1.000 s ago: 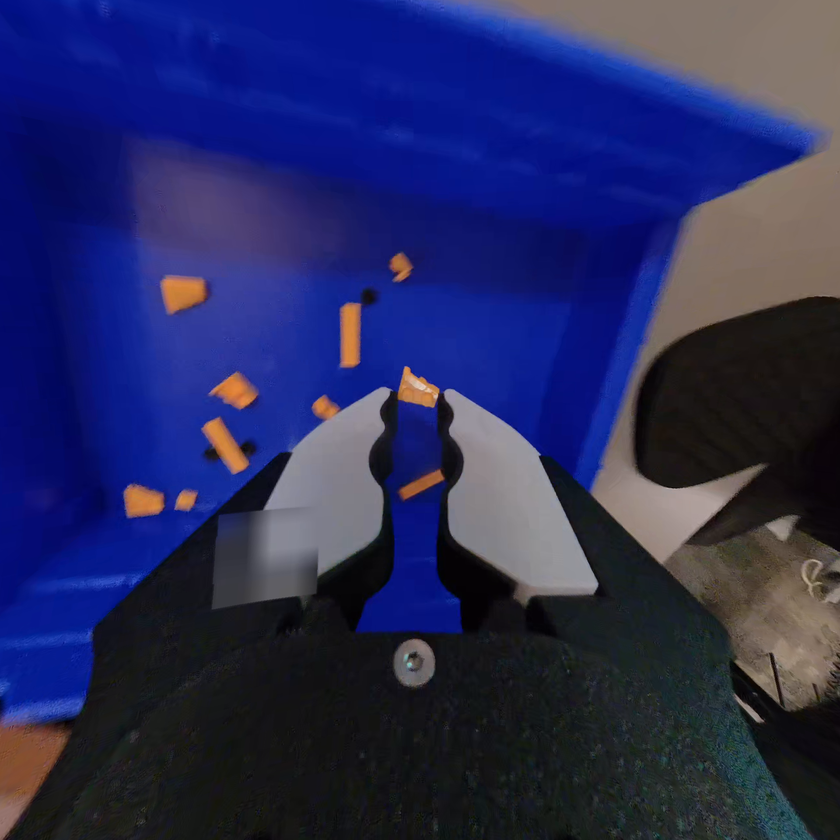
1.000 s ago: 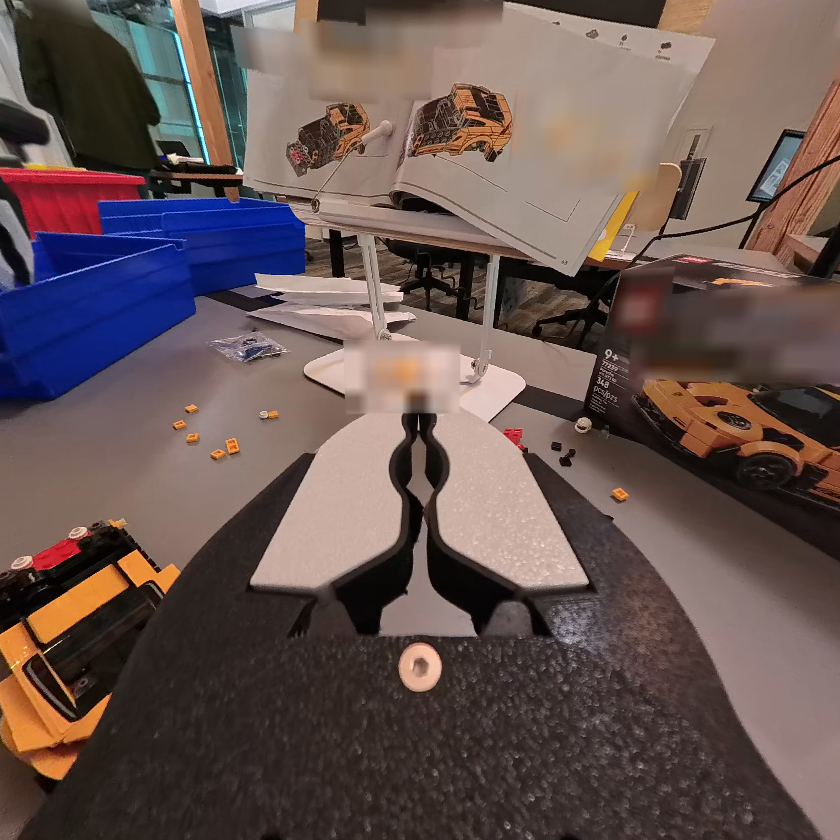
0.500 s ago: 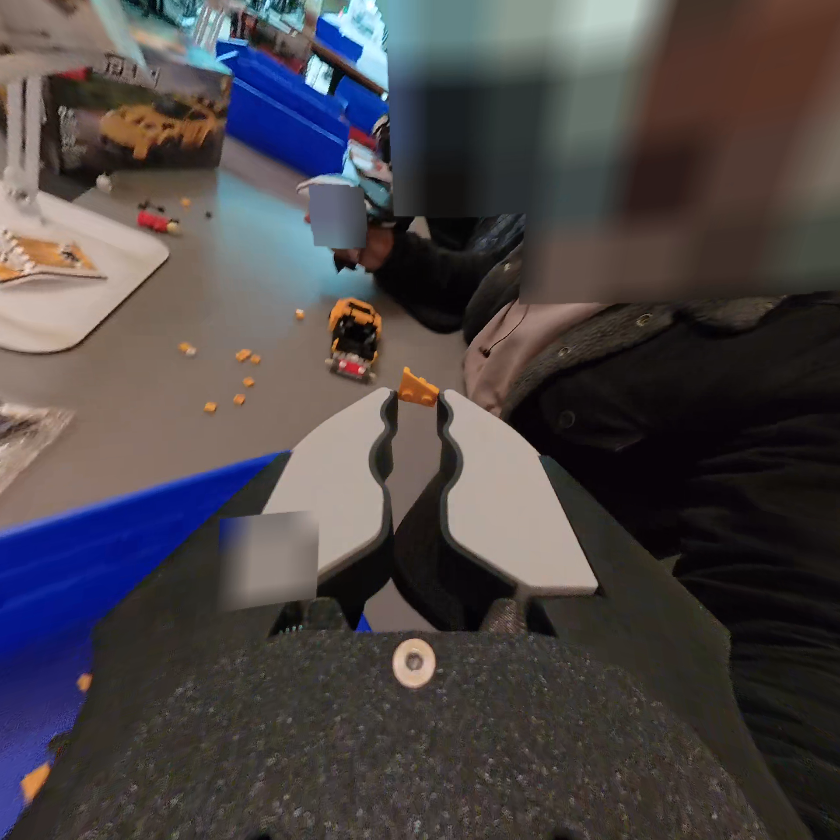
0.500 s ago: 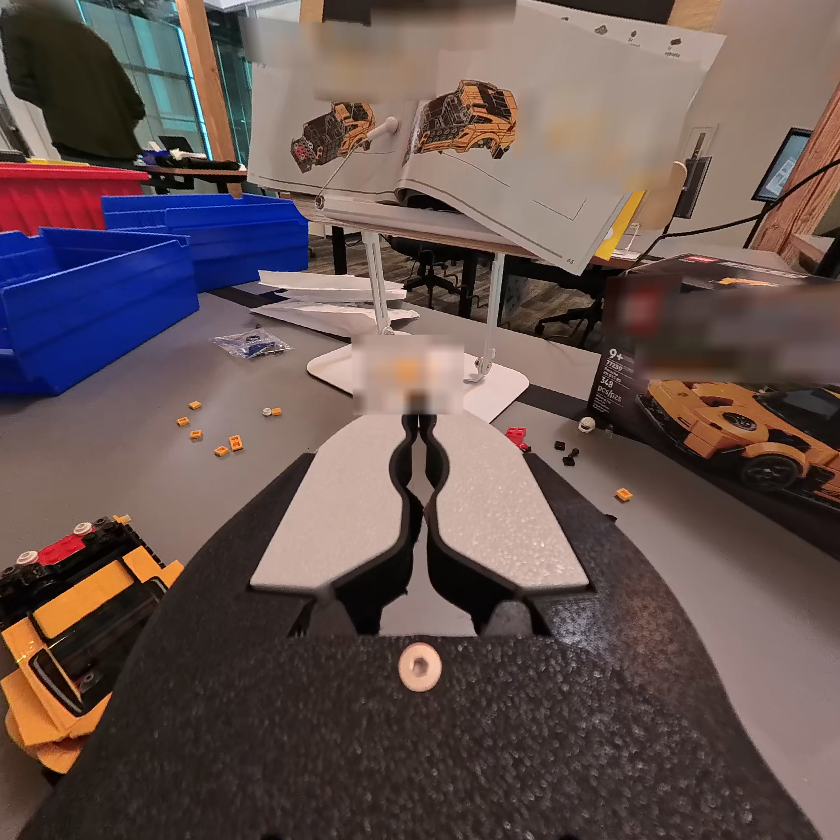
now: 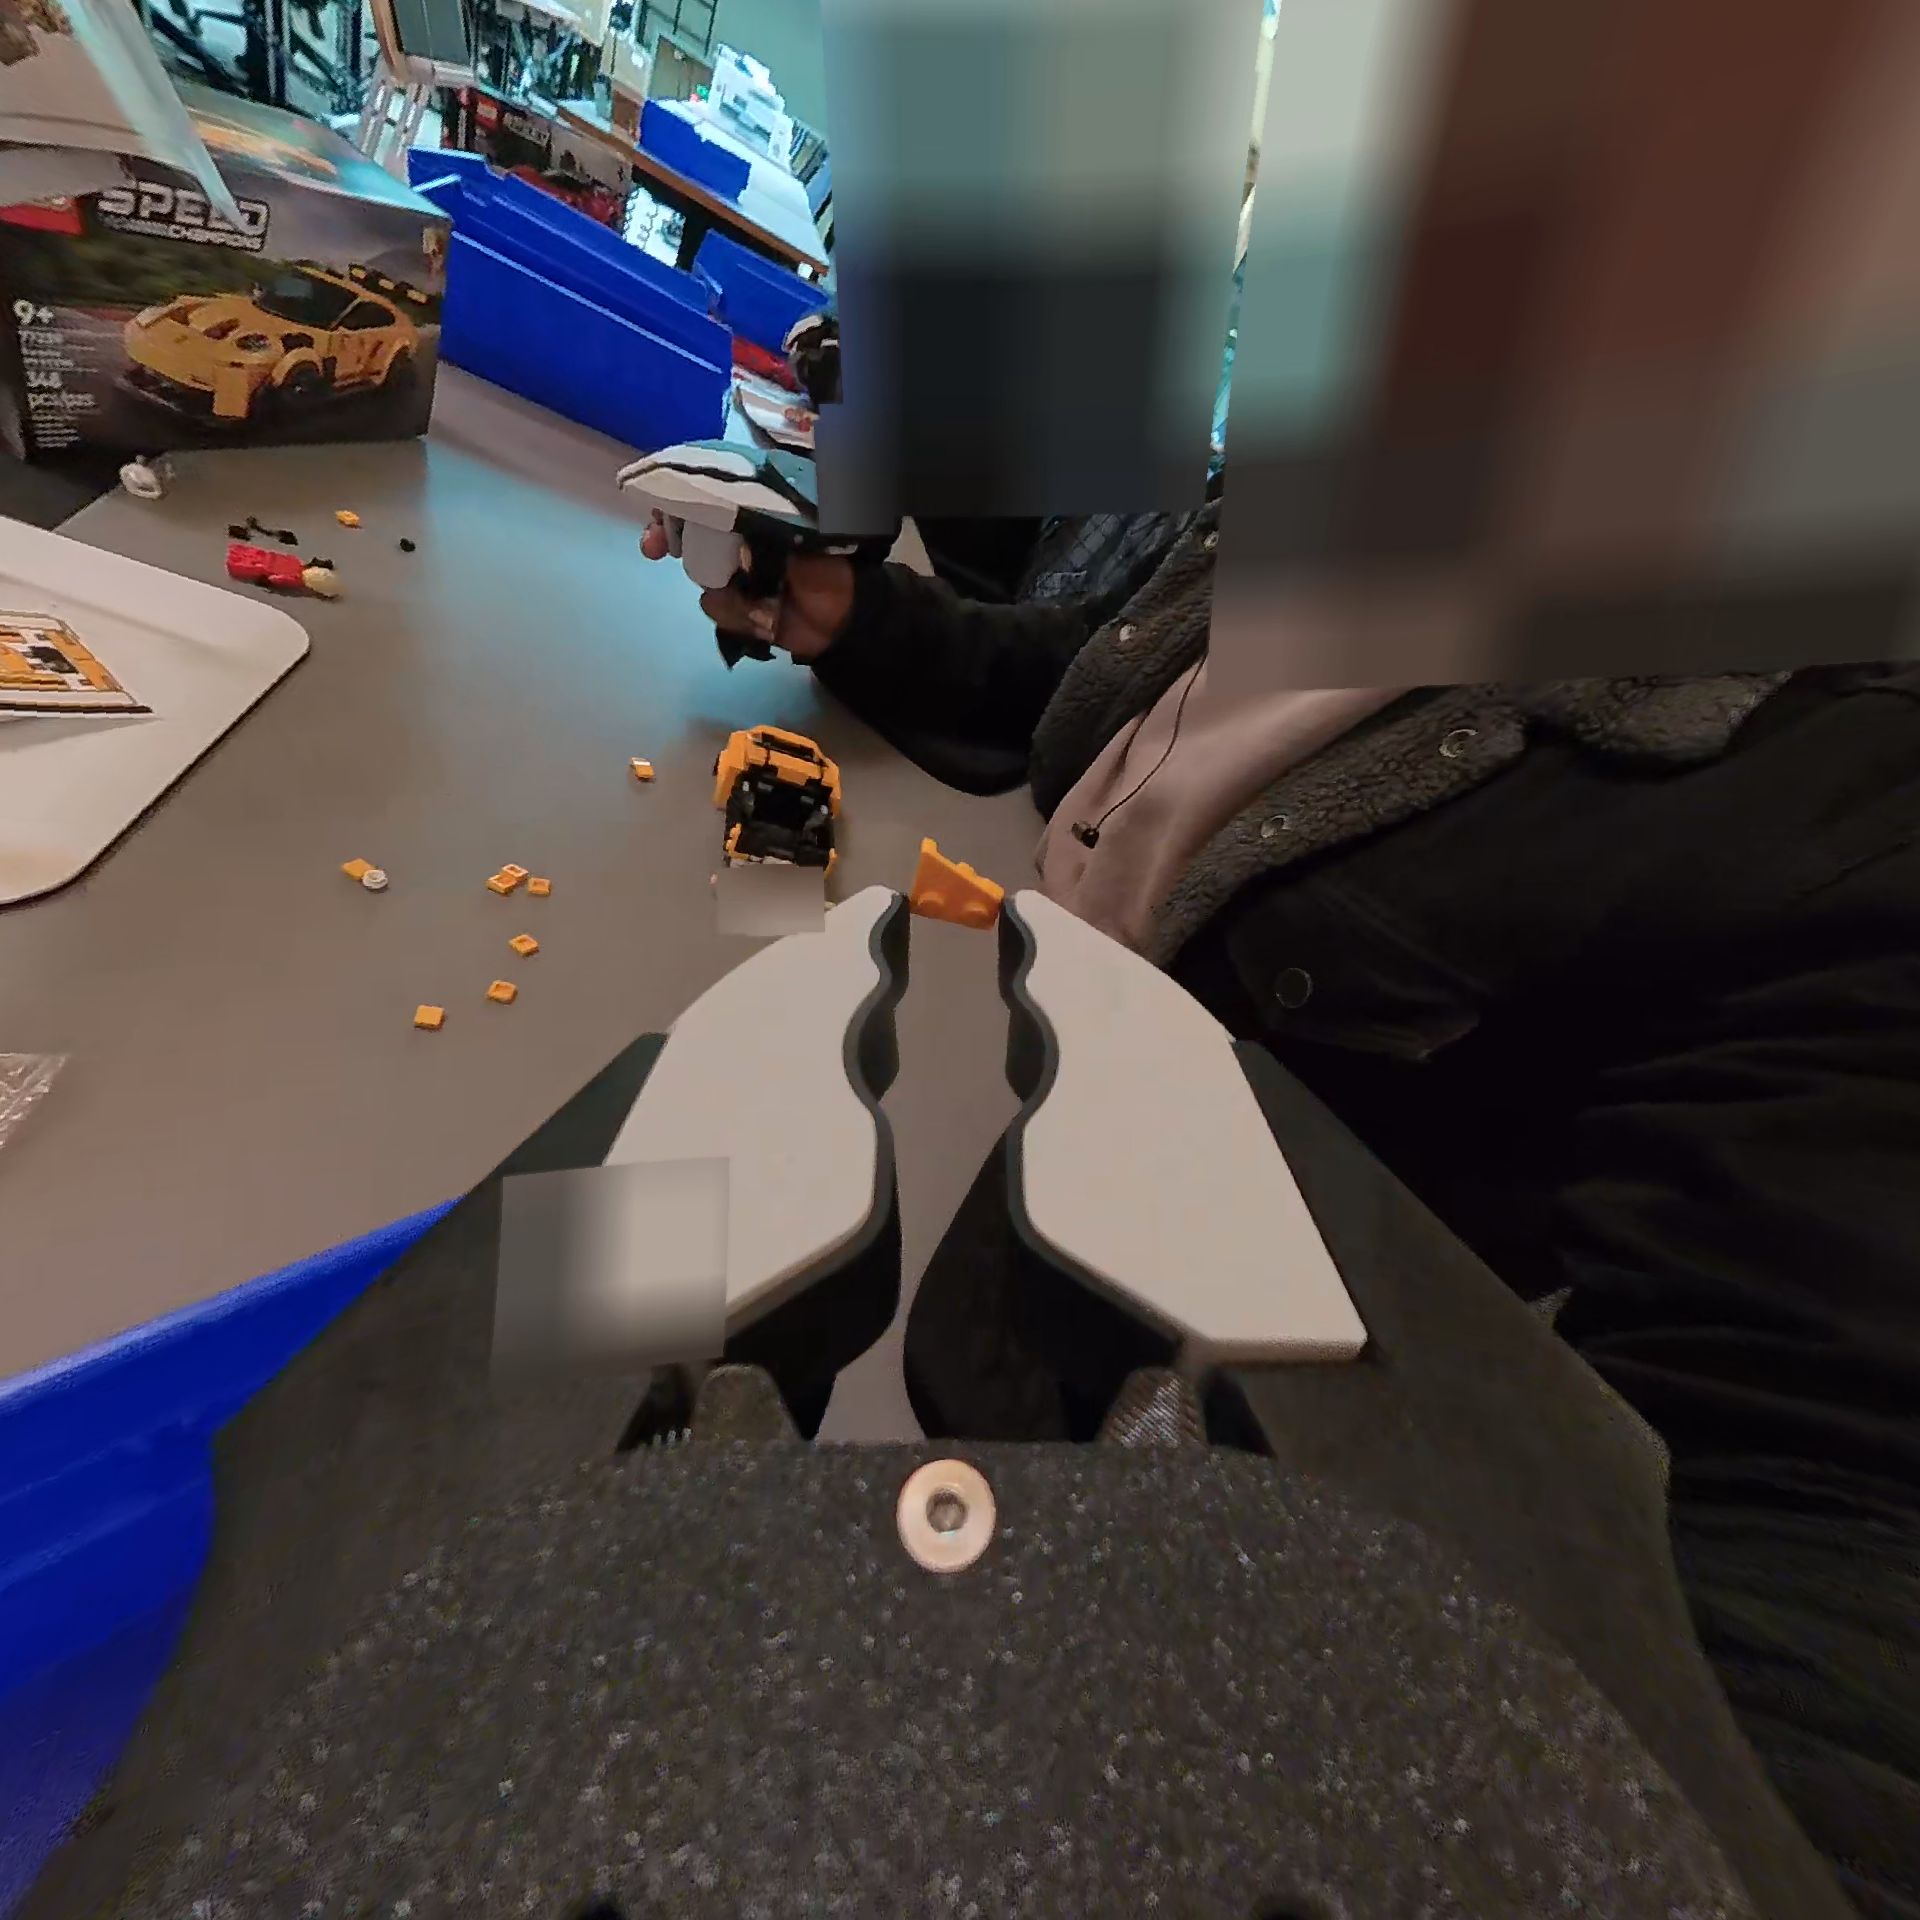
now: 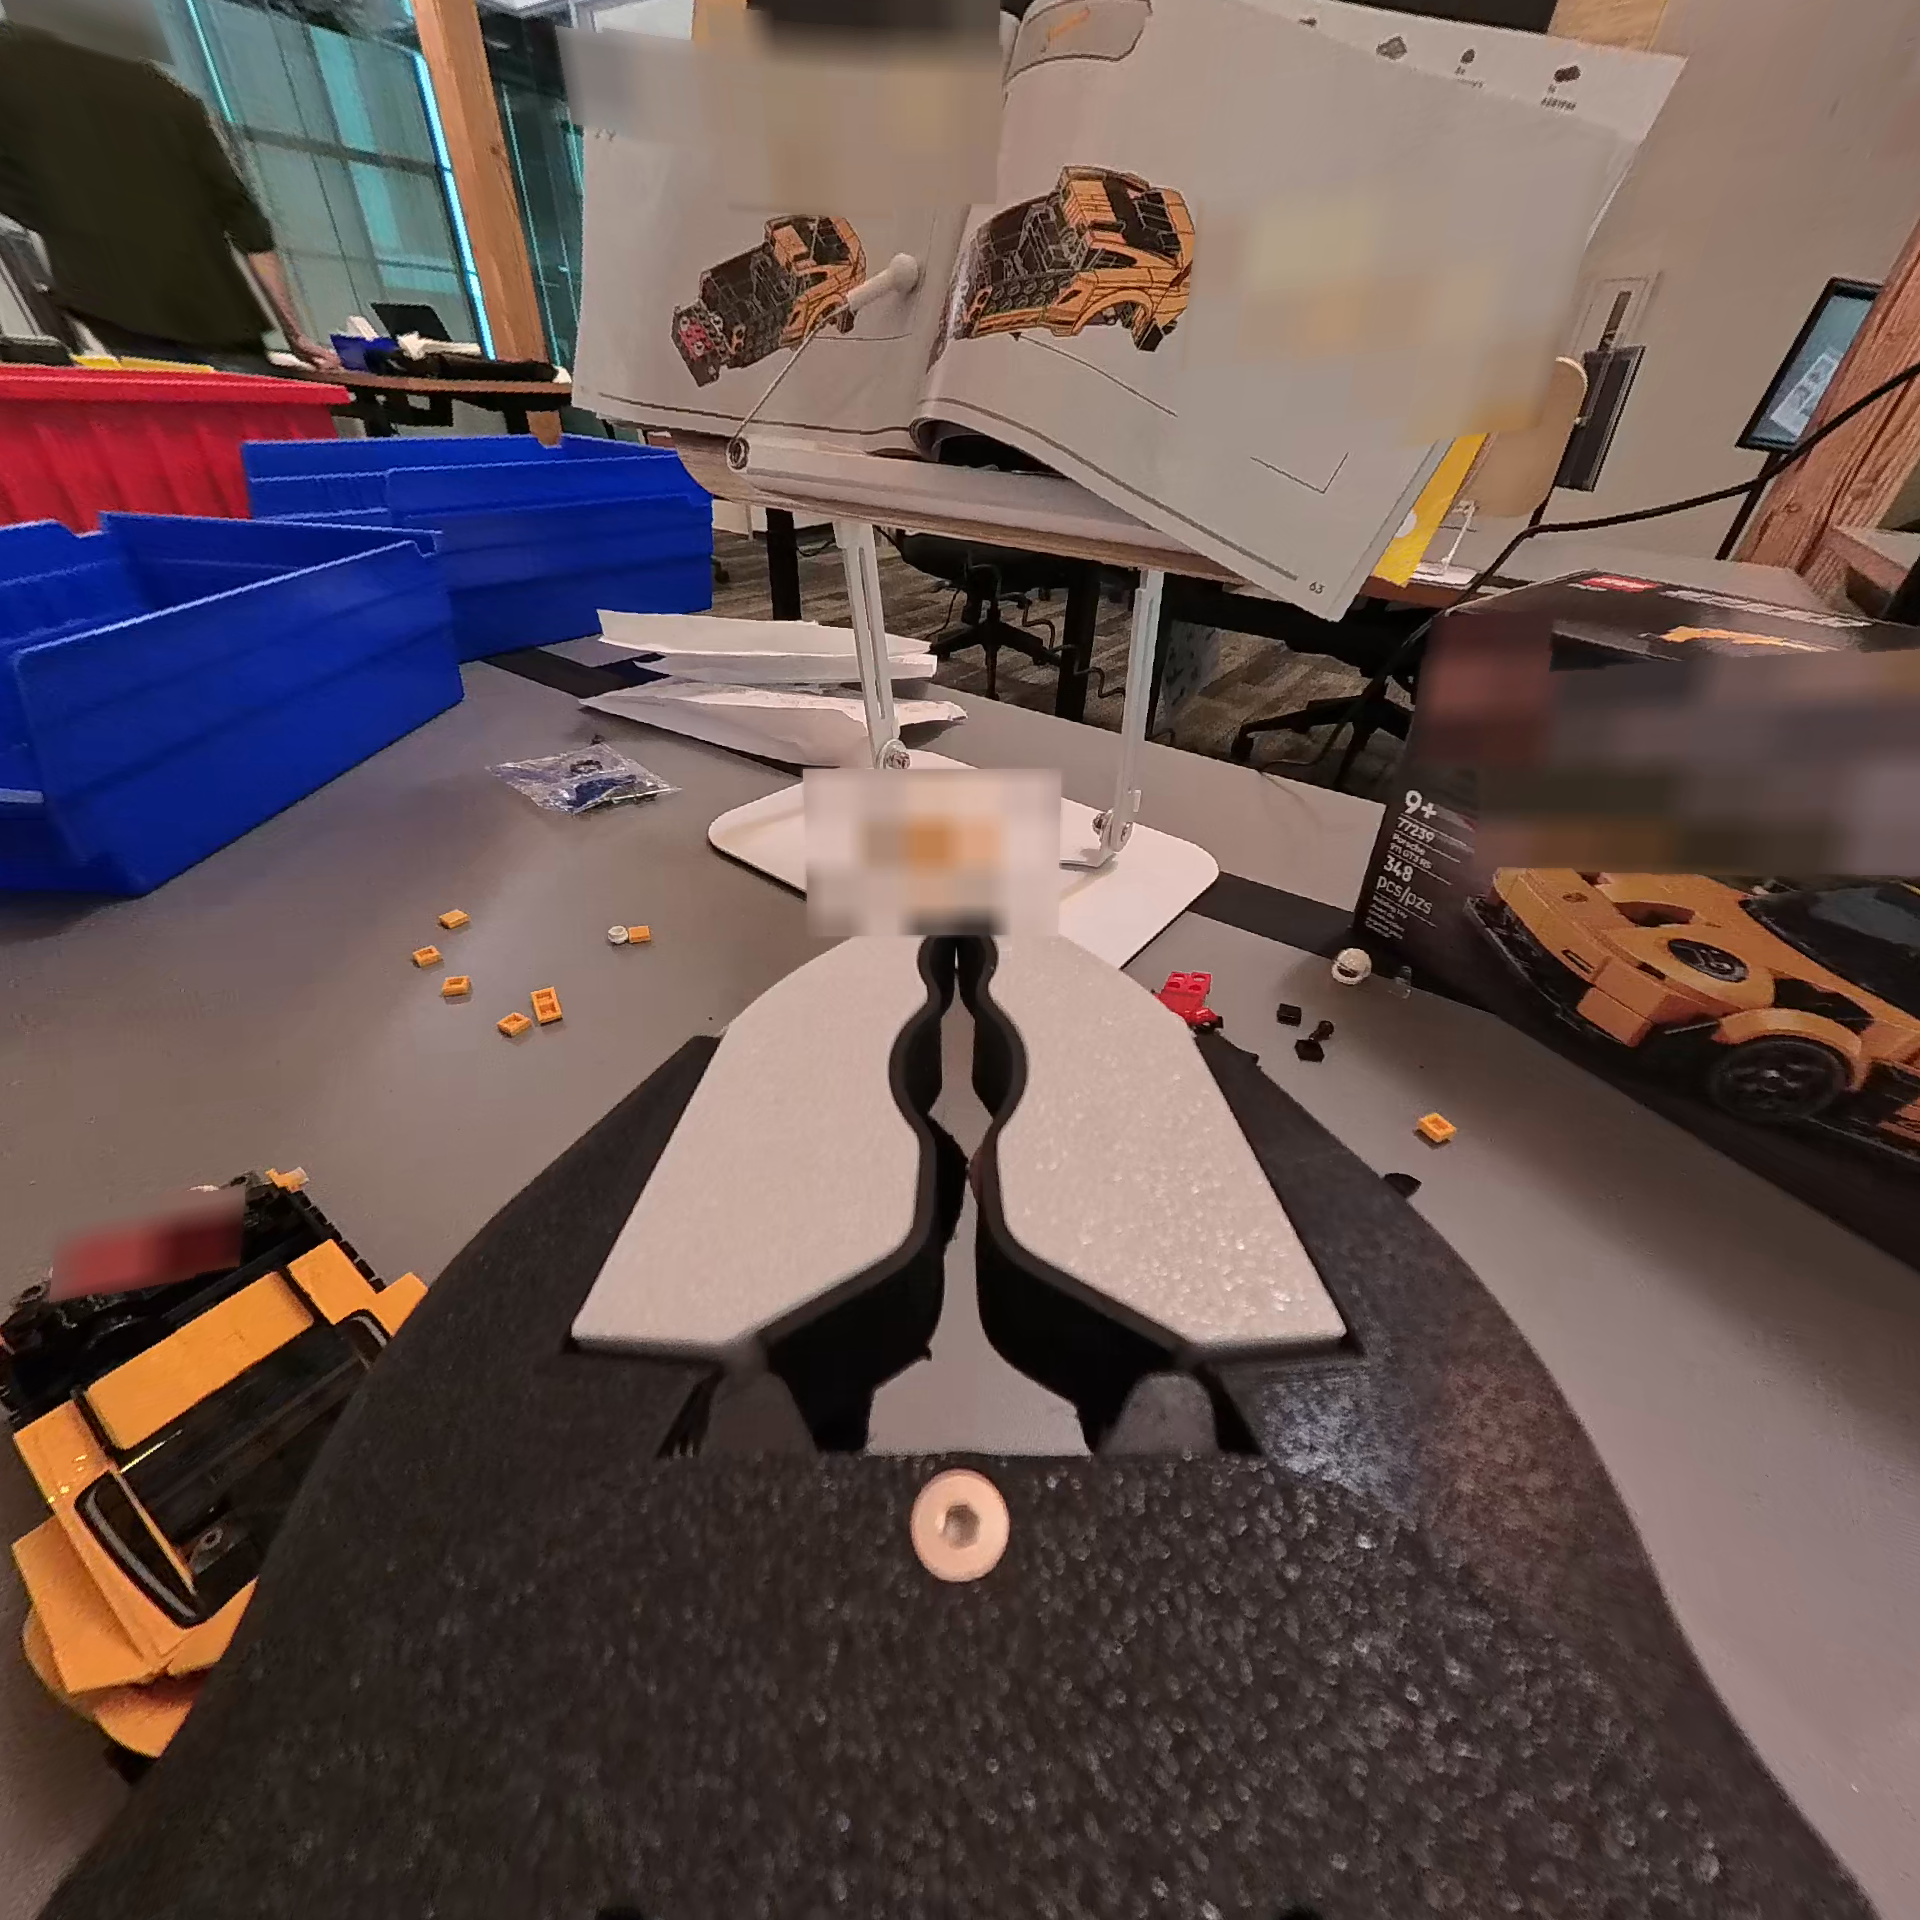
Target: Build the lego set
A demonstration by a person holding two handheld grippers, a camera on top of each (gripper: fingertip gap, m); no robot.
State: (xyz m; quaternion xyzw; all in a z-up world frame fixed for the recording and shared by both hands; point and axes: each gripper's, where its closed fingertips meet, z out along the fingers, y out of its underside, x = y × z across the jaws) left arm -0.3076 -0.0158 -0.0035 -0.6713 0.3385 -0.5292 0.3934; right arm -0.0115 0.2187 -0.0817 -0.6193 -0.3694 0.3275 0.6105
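Observation:
My left gripper (image 5: 951,909) is shut on a small orange wedge plate (image 5: 951,896), pinched at the very fingertips and held in the air above the grey table (image 5: 468,675). A partly built orange and black toy car (image 5: 777,795) stands on the table just beyond it. My right gripper (image 6: 958,951) is shut with nothing showing between its fingers; a blurred patch covers its very tips. It hovers over the table with the car (image 6: 177,1382) at its lower left. It also shows in the left wrist view (image 5: 717,499), held in a hand.
A blue bin (image 5: 104,1455) lies below my left gripper. Loose orange pieces (image 6: 530,1008) and a red piece (image 6: 1184,992) lie scattered. A booklet (image 6: 1091,260) on a white stand (image 6: 1143,873), a toy car box (image 6: 1662,883) and blue bins (image 6: 208,675) stand around. A person in a dark jacket (image 5: 1558,987) sits at right. The left gripper's tips are roughly 40 centimetres from the right gripper's.
My left gripper rose out of the blue bin with the orange wedge plate still pinched and swung over the table toward the car. The right gripper stayed shut and barely moved.

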